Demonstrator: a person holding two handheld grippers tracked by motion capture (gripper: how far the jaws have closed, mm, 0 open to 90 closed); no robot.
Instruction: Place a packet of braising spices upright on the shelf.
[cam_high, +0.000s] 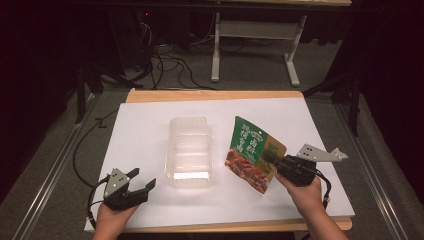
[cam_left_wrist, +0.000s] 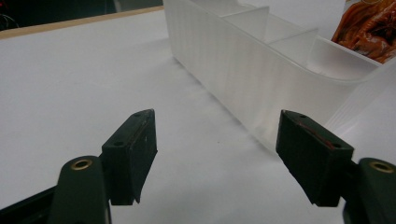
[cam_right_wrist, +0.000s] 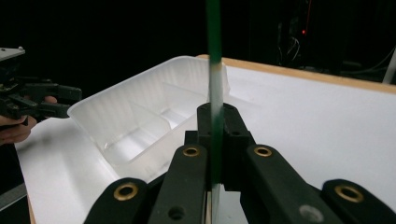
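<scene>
A green and orange snack pouch (cam_high: 252, 153) hangs tilted above the white table right of centre. My right gripper (cam_high: 274, 162) is shut on its right edge; the right gripper view shows the pouch (cam_right_wrist: 214, 70) edge-on, pinched between the two jaws. A clear plastic tray (cam_high: 189, 150) with compartments lies at the table's middle, just left of the pouch. My left gripper (cam_high: 142, 179) rests open at the front left, jaws wide with nothing between them. In the left gripper view the tray's wall (cam_left_wrist: 243, 70) stands just ahead and to the right, and the pouch (cam_left_wrist: 369, 28) shows beyond it.
The white sheet (cam_high: 150, 125) covers a wooden table with its edge at the back (cam_high: 215, 95). Cables trail on the floor behind, by a white table frame (cam_high: 255, 45). The person's other hand and gripper (cam_right_wrist: 23, 107) appear at the left of the right gripper view.
</scene>
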